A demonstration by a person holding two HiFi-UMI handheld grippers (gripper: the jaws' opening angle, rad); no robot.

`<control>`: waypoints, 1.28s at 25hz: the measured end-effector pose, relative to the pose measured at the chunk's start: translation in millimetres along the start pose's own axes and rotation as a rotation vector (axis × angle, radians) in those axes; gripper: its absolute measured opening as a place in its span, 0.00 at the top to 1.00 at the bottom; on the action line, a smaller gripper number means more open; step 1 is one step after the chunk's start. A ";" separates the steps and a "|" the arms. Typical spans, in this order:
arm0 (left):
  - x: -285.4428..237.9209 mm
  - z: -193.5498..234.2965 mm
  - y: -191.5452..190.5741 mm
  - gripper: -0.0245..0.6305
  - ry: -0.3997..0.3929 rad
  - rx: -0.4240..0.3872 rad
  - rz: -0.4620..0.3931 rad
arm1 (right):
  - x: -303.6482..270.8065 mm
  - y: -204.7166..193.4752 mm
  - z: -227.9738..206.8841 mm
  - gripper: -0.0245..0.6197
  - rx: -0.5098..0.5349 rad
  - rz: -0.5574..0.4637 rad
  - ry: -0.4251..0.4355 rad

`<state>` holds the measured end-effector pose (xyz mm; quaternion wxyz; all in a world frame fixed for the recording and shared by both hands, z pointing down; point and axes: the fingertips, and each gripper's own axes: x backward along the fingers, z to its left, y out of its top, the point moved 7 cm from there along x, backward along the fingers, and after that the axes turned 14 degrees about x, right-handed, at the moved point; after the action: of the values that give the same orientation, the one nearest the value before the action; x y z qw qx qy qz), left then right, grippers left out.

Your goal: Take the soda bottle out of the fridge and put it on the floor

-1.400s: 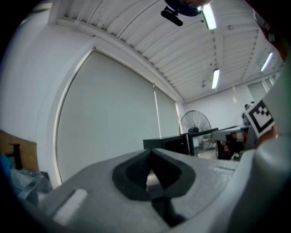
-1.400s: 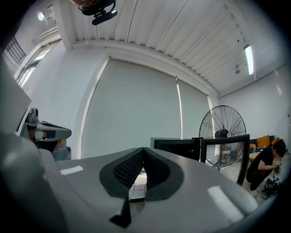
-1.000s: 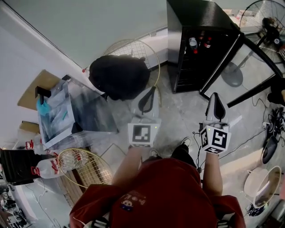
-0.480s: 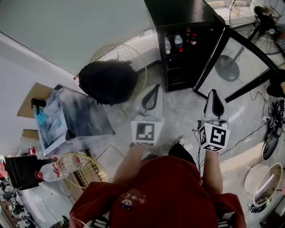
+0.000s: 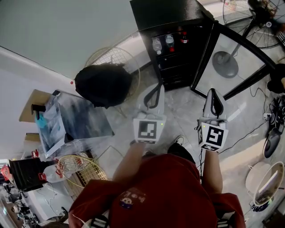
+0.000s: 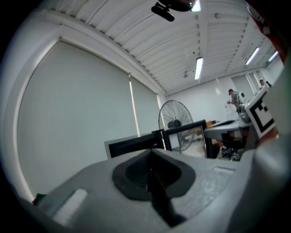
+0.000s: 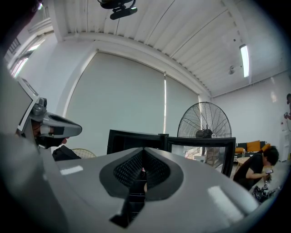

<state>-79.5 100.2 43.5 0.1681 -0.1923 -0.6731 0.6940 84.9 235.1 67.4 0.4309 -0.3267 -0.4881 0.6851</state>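
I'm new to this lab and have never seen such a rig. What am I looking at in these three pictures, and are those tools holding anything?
There is no robot here. A person in a red shirt holds a two-jaw hand tool in each hand. The head view comes from a camera on the person's head, looking steeply down. It shows the left gripper and the right gripper, each carrying a cube with square markers. The two gripper views come from cameras riding on the tools, looking along their jaws. Both pairs of jaws are together, with nothing between them. Ahead stands a black fridge with its glass door swung open and bottles on its top shelf. A black backpack lies on the pale grey floor.
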 end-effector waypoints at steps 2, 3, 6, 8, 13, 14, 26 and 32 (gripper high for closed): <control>-8.8 -5.8 0.2 0.96 0.005 0.016 -0.009 | -2.9 -4.1 -8.7 0.96 -0.012 -0.001 -0.003; -13.5 -8.6 -0.2 0.96 0.011 0.022 -0.012 | -5.1 -5.6 -12.6 0.96 -0.020 -0.002 -0.006; -28.9 -18.9 -3.3 0.96 0.025 0.039 -0.013 | -13.0 -8.0 -21.9 0.96 -0.037 -0.015 -0.004; -37.8 -27.0 -5.1 0.96 0.027 0.076 -0.029 | -17.7 -9.2 -27.7 0.96 -0.035 -0.026 0.003; -49.2 -41.2 -7.0 0.96 0.022 0.111 -0.055 | -25.0 -12.6 -35.4 0.96 -0.051 -0.038 0.015; -50.8 -41.7 -5.3 0.96 0.021 0.118 -0.062 | -27.3 -12.9 -34.4 0.96 -0.056 -0.043 0.018; -65.4 10.6 -12.7 0.96 0.073 0.143 -0.102 | -71.0 -5.2 -3.1 0.96 -0.053 -0.189 0.067; -76.7 37.7 -17.7 0.96 0.071 0.150 -0.129 | -105.3 -5.6 9.3 0.96 -0.036 -0.184 0.093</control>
<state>-31.8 30.3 65.0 0.2502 -0.1598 -0.6241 0.7227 122.0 136.6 78.4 0.5082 -0.3198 -0.5076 0.6179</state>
